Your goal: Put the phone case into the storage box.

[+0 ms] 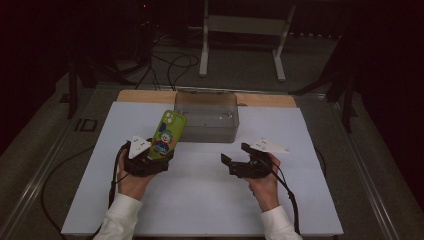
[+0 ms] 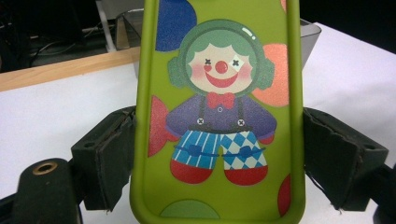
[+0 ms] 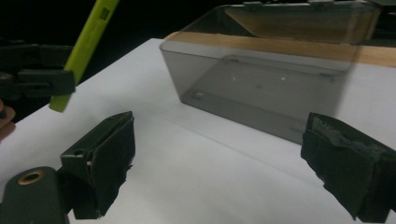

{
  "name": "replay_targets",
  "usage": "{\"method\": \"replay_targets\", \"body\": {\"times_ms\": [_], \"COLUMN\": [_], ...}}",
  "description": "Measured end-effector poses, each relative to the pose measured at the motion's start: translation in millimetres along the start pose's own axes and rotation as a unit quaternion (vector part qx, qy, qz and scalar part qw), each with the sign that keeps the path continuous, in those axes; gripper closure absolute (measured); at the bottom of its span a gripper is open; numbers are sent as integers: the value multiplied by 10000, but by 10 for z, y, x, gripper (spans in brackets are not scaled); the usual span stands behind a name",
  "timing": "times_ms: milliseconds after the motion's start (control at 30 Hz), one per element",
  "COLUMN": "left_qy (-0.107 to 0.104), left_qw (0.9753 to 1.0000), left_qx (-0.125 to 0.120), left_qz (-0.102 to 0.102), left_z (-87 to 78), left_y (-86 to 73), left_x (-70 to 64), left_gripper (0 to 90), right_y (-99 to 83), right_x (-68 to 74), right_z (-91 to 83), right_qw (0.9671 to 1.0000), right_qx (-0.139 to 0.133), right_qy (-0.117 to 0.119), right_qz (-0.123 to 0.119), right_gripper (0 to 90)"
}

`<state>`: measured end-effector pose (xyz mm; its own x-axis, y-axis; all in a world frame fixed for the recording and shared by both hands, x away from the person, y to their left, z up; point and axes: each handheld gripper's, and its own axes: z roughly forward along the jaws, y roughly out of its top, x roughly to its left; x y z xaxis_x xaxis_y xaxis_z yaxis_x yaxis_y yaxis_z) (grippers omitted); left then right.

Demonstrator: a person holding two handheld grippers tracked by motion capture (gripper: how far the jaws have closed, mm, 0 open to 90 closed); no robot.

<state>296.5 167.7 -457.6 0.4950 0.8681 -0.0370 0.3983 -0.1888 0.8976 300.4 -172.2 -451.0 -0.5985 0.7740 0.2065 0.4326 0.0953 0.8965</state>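
Left gripper (image 2: 219, 154) clamps the green phone case (image 2: 219, 116) by its lower edges only; right gripper (image 1: 240, 160) gapes empty. Case may pivot and miss the smoky bin (image 1: 206, 116) at my 12 o'clock.

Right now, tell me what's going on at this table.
A person sits with a gripper in each hand over a white table. The left gripper has its jaws shut on the sides of a green phone case with a clown print, held up off the table. The right gripper is open and empty. A clear smoky box stands empty just beyond the case.
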Motion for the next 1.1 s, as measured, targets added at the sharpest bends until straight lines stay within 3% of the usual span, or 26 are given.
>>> {"method": "replay_targets", "body": {"times_ms": [767,900,1000,1100], "left_qy": [-111,-156,-217,-268], "left_qw": [9997,9995,9992,9989], "left_qx": [-193,-260,-336,-380], "left_qz": [-106,-105,-89,-52], "left_z": [-8,-15,-16,-17], "left_y": [15,16,17,14], "left_x": [-111,-133,-167,-189], "left_gripper": [158,158,157,158], "right_y": [345,360,361,375], "right_x": [519,576,640,678], "right_z": [539,602,645,677], "right_qw": [9978,9969,9963,9958], "right_qx": [95,75,-52,-72], "right_qy": [646,778,858,910], "right_qz": [-102,-66,-59,14], "right_gripper": [157,235,362,351]}}
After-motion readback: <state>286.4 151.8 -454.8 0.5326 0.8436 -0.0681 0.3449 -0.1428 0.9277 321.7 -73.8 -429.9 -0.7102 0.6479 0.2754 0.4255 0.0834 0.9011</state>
